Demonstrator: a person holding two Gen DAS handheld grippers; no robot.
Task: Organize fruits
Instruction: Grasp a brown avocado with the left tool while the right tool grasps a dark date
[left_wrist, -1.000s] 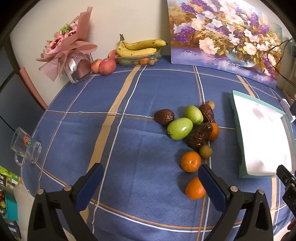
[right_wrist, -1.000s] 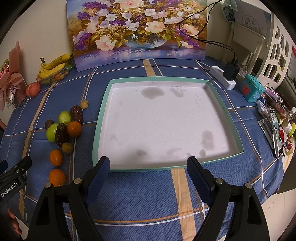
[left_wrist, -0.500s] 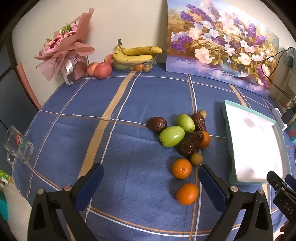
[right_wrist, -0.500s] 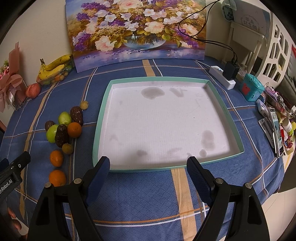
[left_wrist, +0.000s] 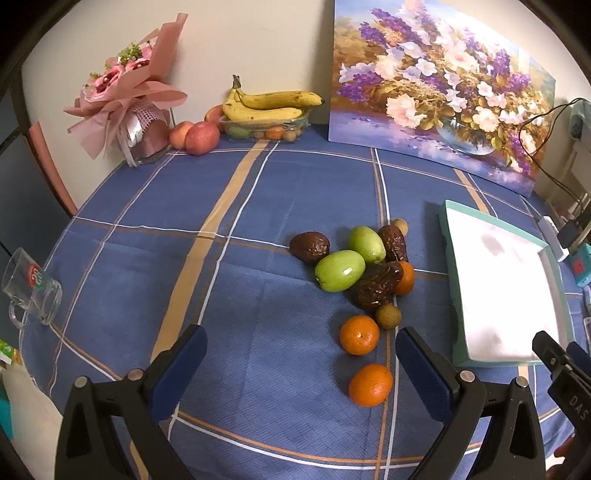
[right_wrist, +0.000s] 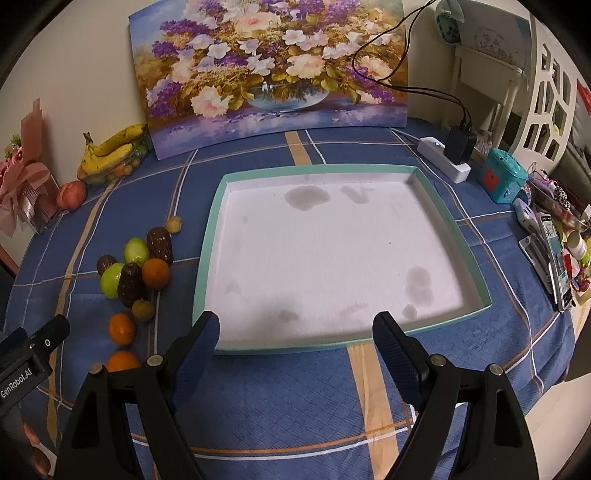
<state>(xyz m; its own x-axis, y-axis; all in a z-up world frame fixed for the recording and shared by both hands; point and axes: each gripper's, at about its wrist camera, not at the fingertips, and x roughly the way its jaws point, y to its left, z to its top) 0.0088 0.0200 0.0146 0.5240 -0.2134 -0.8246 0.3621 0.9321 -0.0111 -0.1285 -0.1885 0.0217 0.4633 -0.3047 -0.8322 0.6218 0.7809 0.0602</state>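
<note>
A cluster of fruit lies on the blue checked tablecloth: two green fruits (left_wrist: 339, 270), dark brown dates (left_wrist: 376, 285), small yellowish fruits (left_wrist: 388, 316) and three oranges, two of them nearest me (left_wrist: 359, 335) (left_wrist: 370, 384). The cluster also shows in the right wrist view (right_wrist: 131, 275). A white tray with a teal rim (right_wrist: 472, 236) sits to the right of the fruit and holds nothing; in the left wrist view its rim (left_wrist: 453, 295) is at the right. My left gripper (left_wrist: 301, 354) is open and empty, above the cloth just short of the oranges. My right gripper (right_wrist: 295, 336) is open and empty at the tray's near rim.
At the back wall stand a flower painting (left_wrist: 436, 88), bananas on a clear fruit box (left_wrist: 269, 107), apples (left_wrist: 201, 137) and a pink bouquet (left_wrist: 125, 92). A glass mug (left_wrist: 31, 291) lies at the left edge. A power strip (right_wrist: 443, 158), teal box (right_wrist: 502, 181) and clutter are right of the tray.
My left gripper has pulled back and risen, so the fruit cluster sits further left and lower in its view. The right gripper has hardly moved. Both stay open.
</note>
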